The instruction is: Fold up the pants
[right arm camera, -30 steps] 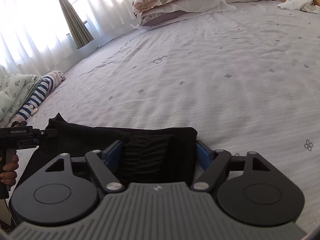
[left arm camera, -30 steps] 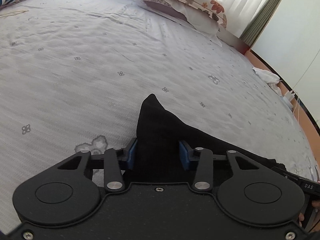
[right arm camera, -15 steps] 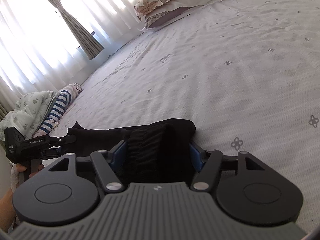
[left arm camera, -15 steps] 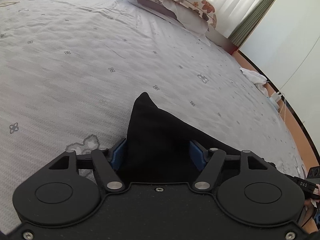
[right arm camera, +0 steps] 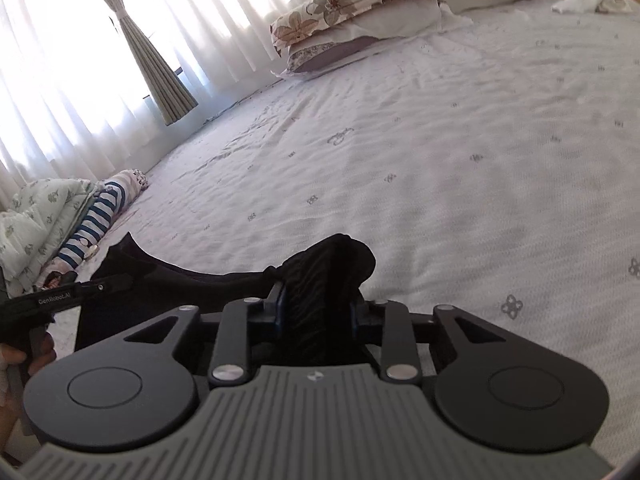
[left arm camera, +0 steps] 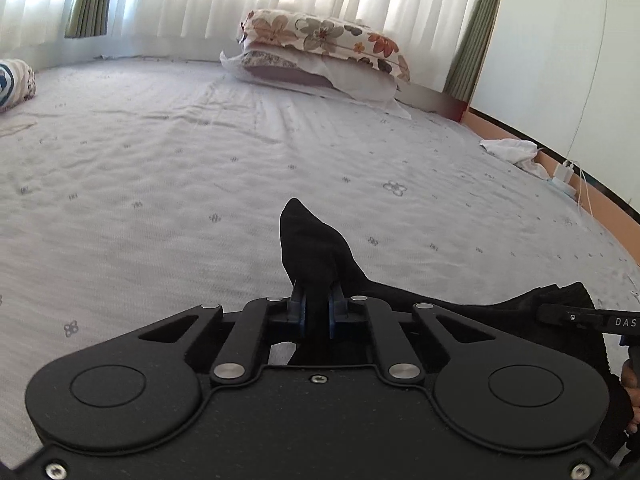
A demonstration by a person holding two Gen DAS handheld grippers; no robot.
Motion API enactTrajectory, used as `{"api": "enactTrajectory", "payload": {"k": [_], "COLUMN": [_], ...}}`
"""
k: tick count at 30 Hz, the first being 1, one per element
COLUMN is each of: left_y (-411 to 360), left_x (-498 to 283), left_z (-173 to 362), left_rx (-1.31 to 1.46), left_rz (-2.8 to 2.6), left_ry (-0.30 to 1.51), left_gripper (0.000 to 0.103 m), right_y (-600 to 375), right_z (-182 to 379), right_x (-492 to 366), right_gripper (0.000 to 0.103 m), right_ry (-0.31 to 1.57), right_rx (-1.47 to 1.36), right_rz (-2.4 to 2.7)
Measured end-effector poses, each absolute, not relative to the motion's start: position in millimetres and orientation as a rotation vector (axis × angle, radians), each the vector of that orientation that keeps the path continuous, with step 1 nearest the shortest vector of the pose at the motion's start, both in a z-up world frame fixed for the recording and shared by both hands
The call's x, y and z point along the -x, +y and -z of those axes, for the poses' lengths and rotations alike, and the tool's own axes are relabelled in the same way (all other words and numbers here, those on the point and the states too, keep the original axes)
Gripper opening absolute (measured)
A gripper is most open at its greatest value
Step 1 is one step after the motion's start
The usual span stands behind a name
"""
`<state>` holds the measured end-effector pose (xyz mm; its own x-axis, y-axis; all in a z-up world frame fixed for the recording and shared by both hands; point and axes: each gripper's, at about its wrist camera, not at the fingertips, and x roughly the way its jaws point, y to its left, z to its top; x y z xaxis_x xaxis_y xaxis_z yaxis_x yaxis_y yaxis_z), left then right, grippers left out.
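The black pants point(left arm camera: 312, 248) lie at the near edge of the bed. My left gripper point(left arm camera: 316, 312) is shut on one corner of them, and the pinched cloth sticks up in a point. My right gripper point(right arm camera: 320, 312) is shut on the ribbed waistband end point(right arm camera: 324, 276), bunched between the blue pads. The pants stretch between the two grippers, lifted a little off the sheet. The right gripper's tip shows at the right of the left wrist view point(left arm camera: 580, 318). The left gripper shows at the left of the right wrist view point(right arm camera: 60, 300).
The grey flowered bed sheet point(left arm camera: 200, 160) spreads ahead. Floral pillows point(left arm camera: 320, 48) are stacked at the head by the curtains. A striped bundle and folded quilt point(right arm camera: 80, 220) lie at the left edge. A white cloth point(left arm camera: 512, 150) and a charger sit at the right edge.
Both grippers have closed on the pants, from wide open to pinching the cloth. Both have tilted up, so the curtains and pillows now show, and the cloth is lifted and bunched.
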<state>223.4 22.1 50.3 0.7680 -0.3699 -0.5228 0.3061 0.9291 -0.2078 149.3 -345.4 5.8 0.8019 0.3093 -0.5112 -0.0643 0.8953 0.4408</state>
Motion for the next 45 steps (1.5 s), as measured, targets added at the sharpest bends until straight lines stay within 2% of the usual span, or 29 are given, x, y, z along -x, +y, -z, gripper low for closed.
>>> {"api": "enactTrajectory", "payload": {"k": [5,11,18,27,29,31,33,34,35,38,42,45], "left_y": [12.1,4.2,-3.2,-5.2,-7.7,-9.8,-10.2,-10.5,-10.7,-7.7,0.2,6.8], "left_x": [-236.6,-271.8,-318.3,-324.7,-325.6,-323.6,-321.3,-318.9,-315.9,-301.7,-270.5,-246.1], "left_z": [-67.1,-74.0,-48.6,-21.4,-20.3,-21.5,-24.1,-25.6,-27.1,-30.7,-33.2,-35.2], "left_rx": [0.109,0.108,0.067,0.012,-0.002,-0.027,-0.051,-0.064,-0.075,-0.096,-0.097,-0.084], "left_rz": [0.324,0.281,0.219,0.205,0.201,0.187,0.168,0.158,0.148,0.137,0.140,0.131], "left_ry": [0.543,0.534,0.600,0.651,0.659,0.660,0.659,0.657,0.654,0.652,0.634,0.623], "left_gripper": [0.008,0.008,0.009,0.015,0.018,0.026,0.040,0.044,0.051,0.058,0.076,0.079], "right_y": [-340.5,-335.1,-330.2,-325.3,-326.3,-327.5,-328.6,-327.7,-325.9,-317.8,-309.9,-306.9], "right_z": [-32.0,-44.1,-30.6,-9.4,-4.5,-3.7,-6.2,-8.5,-11.2,-20.1,-27.9,-32.7], "right_x": [-158.6,-198.8,-238.3,-242.5,-243.5,-243.0,-240.1,-237.6,-234.2,-218.7,-186.1,-161.5], "right_gripper": [0.028,0.025,0.025,0.029,0.036,0.045,0.062,0.067,0.068,0.079,0.090,0.093], "right_ry": [0.527,0.515,0.555,0.607,0.619,0.620,0.619,0.617,0.615,0.603,0.564,0.538], "right_rx": [-0.408,-0.381,-0.368,-0.321,-0.316,-0.323,-0.322,-0.310,-0.290,-0.193,-0.080,-0.022], "right_rz": [-0.179,-0.153,-0.120,-0.098,-0.085,-0.067,-0.060,-0.054,-0.049,-0.009,0.044,0.078]}}
